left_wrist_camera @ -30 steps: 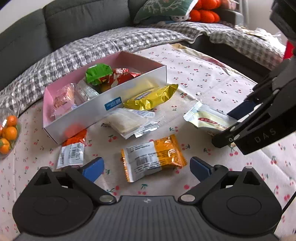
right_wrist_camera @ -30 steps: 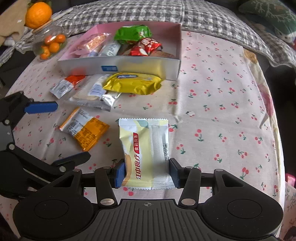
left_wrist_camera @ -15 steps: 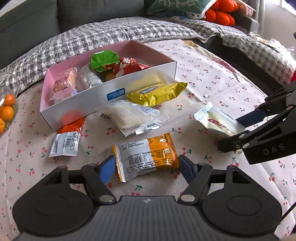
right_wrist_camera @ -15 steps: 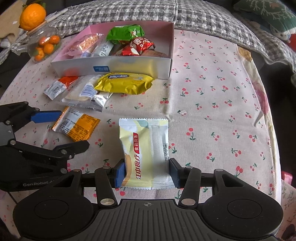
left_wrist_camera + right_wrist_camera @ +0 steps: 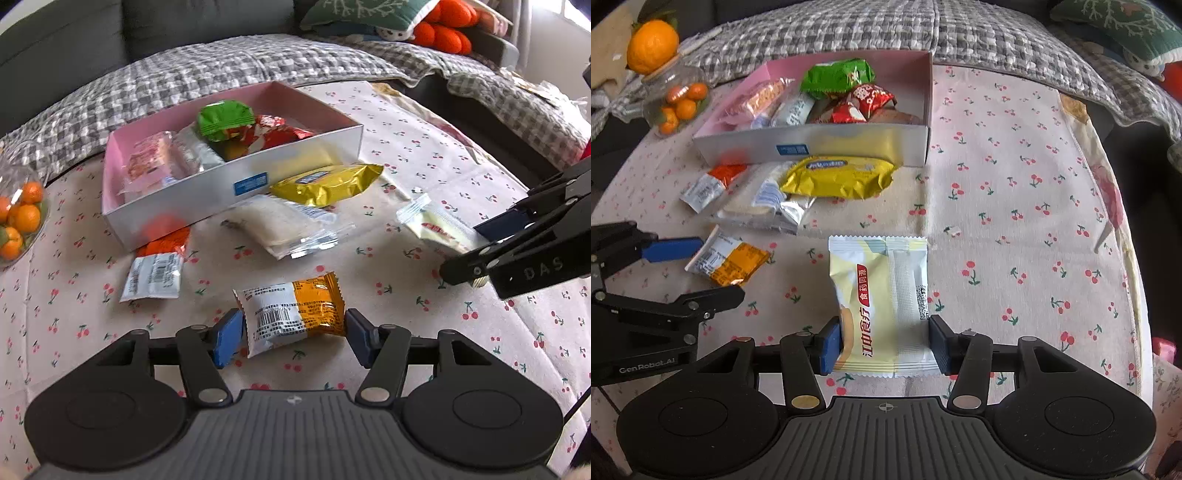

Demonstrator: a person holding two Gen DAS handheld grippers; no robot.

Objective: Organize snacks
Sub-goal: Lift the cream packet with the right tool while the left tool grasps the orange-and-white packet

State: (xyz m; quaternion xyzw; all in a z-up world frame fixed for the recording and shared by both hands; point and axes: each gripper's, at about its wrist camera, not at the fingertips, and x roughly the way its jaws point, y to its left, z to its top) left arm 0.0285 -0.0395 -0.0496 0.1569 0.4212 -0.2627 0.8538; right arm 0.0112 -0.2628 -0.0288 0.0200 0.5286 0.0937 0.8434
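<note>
My left gripper [image 5: 291, 334] is shut on an orange-and-white snack packet [image 5: 293, 312], which also shows in the right wrist view [image 5: 727, 260]. My right gripper [image 5: 884, 341] is shut on a pale yellow snack packet [image 5: 882, 302]; in the left wrist view that packet [image 5: 436, 227] is at the right. A pink-lined box [image 5: 295, 177] with several snacks in it stands beyond, and shows in the right wrist view [image 5: 849, 142]. In front of it lie a gold packet [image 5: 327, 182], a clear white packet [image 5: 284, 230] and an orange-and-white sachet [image 5: 157, 271].
A glass jar of small oranges [image 5: 674, 99] stands left of the box on the cherry-print tablecloth [image 5: 1015, 184]. A checked blanket and a dark sofa [image 5: 74, 37] lie behind. The table edge runs down the right side [image 5: 1141, 295].
My left gripper has moved forward and closed around the orange-and-white packet. My right gripper keeps its hold on the yellow packet and has lifted slightly.
</note>
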